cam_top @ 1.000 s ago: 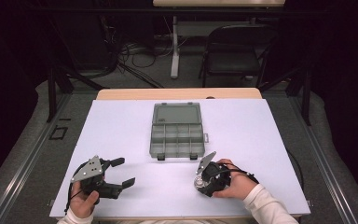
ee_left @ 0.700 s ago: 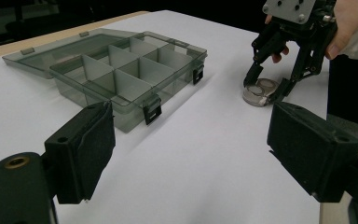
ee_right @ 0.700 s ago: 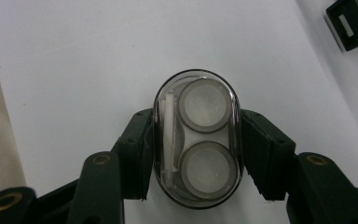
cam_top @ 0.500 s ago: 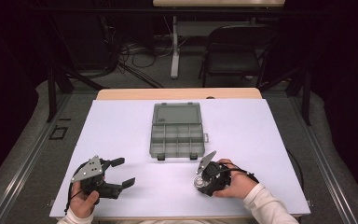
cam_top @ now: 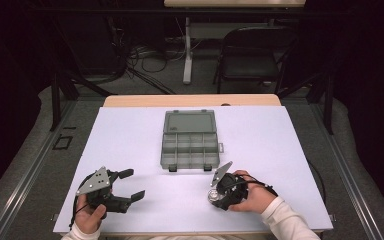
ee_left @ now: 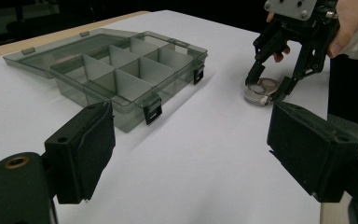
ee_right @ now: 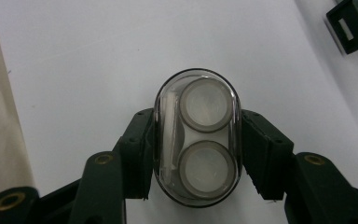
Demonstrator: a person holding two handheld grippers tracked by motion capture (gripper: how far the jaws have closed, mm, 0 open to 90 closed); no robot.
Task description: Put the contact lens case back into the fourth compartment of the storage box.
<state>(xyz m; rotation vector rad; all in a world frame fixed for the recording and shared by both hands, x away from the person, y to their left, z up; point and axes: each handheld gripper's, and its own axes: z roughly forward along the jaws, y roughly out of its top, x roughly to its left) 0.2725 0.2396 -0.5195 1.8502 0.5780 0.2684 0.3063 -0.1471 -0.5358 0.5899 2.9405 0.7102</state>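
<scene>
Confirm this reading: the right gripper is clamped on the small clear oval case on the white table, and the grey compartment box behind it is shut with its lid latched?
Not quite. The compartment box is open, its lid laid flat behind the dividers, as the high view shows. The rest holds: the right gripper is clamped on the clear oval case on the white table.

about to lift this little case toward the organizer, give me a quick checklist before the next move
1. Right gripper shut on the clear oval case, pads on both long sides: ok.
2. Case level on the white table: ok.
3. Organizer box lid open, compartments look bare: ok.
4. Path from case to box free of other things: ok.
5. Left gripper open, holding nothing, off to the side: ok.
6. Case fits a compartment: cannot tell.
</scene>
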